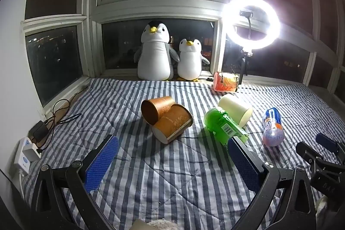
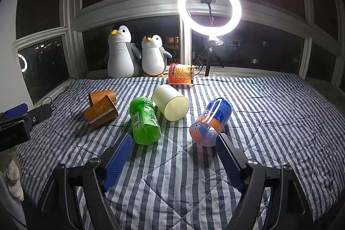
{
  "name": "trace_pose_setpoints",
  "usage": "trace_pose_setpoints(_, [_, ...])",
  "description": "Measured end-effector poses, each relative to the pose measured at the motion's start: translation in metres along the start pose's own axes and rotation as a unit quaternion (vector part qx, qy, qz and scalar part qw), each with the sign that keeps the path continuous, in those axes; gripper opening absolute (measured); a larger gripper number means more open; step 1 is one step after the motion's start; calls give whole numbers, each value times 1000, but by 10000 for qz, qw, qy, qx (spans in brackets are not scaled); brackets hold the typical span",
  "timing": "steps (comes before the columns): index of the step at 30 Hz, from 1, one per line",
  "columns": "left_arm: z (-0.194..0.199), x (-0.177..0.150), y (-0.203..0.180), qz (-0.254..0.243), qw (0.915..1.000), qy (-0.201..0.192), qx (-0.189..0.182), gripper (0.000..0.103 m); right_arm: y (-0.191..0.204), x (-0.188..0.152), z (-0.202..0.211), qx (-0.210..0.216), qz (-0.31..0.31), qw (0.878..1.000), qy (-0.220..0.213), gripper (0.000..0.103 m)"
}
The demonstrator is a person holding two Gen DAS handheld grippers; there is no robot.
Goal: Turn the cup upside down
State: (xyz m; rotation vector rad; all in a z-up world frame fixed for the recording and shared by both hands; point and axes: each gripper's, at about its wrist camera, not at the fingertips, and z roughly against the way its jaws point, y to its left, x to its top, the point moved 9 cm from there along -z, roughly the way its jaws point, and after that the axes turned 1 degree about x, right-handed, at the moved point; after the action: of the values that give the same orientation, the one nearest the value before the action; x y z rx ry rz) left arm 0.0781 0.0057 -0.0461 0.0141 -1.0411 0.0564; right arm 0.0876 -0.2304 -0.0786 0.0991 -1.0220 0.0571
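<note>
Two brown paper cups lie on their sides on the striped blanket, touching: one (image 1: 156, 110) with its mouth toward me, the other (image 1: 173, 125) in front of it. They also show in the right wrist view (image 2: 101, 112). A cream cup (image 1: 236, 110) lies on its side further right, also in the right wrist view (image 2: 171, 104). My left gripper (image 1: 172, 156) is open and empty, short of the brown cups. My right gripper (image 2: 173, 156) is open and empty, between the green bottle and the blue-orange bottle.
A green bottle (image 2: 145, 122) and a blue-orange bottle (image 2: 210, 122) lie on the blanket (image 2: 269, 122). An orange packet (image 2: 181, 73), two plush penguins (image 2: 138, 53) and a ring light (image 2: 209, 4) stand at the window. A power strip with cables (image 1: 28, 154) lies at the left edge.
</note>
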Motion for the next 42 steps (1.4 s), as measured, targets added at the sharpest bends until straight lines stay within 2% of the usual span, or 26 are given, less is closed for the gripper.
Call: trace_pose_setpoints(42, [1, 2, 7, -2, 10000, 12, 33, 103, 9, 2, 1, 11, 40, 10000, -29, 77])
